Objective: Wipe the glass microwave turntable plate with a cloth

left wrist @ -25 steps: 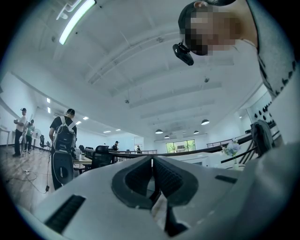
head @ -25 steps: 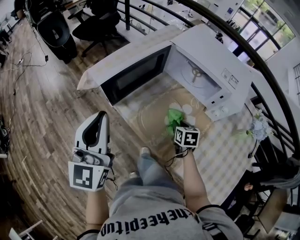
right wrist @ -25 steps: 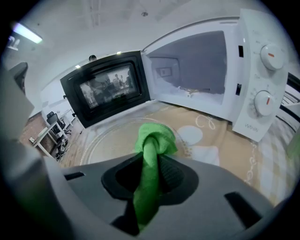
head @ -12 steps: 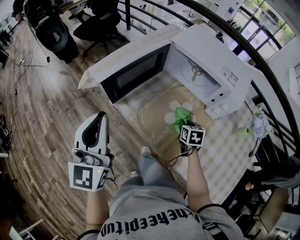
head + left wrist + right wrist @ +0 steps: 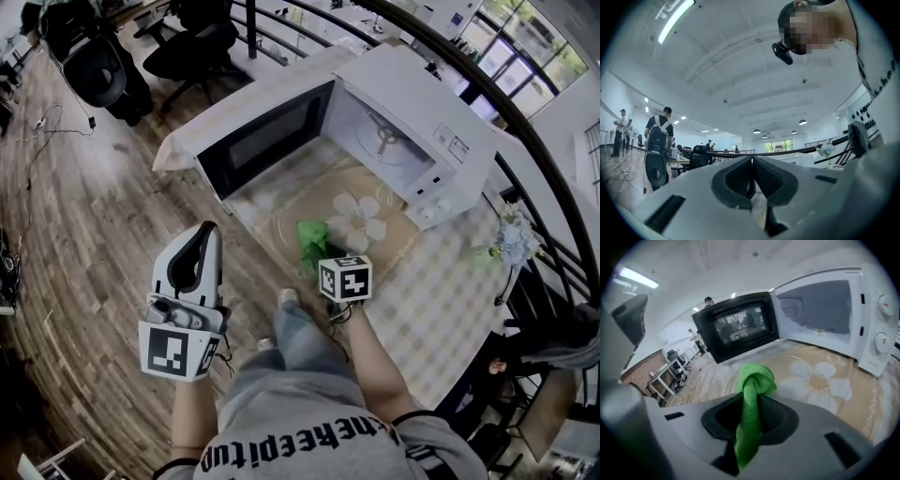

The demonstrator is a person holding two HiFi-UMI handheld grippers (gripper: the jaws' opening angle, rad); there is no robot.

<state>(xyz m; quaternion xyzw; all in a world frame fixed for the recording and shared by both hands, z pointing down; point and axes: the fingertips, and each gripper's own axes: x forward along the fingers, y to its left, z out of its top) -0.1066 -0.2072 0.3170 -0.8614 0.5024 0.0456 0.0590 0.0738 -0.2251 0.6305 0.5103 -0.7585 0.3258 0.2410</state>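
The glass turntable plate [image 5: 361, 192] lies flat on the flower-patterned tablecloth in front of the open microwave [image 5: 422, 122]; it is clear, and the flower print shows through it [image 5: 811, 378]. My right gripper [image 5: 323, 255] is shut on a green cloth [image 5: 312, 237], which rests on the plate's near-left part. In the right gripper view the cloth [image 5: 752, 383] bunches out between the jaws of the right gripper [image 5: 751, 401]. My left gripper [image 5: 190, 272] hangs low at my left side, away from the table, shut on nothing [image 5: 751, 180].
The microwave door [image 5: 267, 141] swings out to the left of the plate. A roller ring [image 5: 382, 134] sits inside the oven. A small vase of flowers [image 5: 506, 246] stands at the table's right. Office chairs [image 5: 192, 42] stand on the wood floor beyond.
My right gripper has swept the green cloth leftwards across the plate, from its right-middle part to its near-left part. The left gripper has stayed put.
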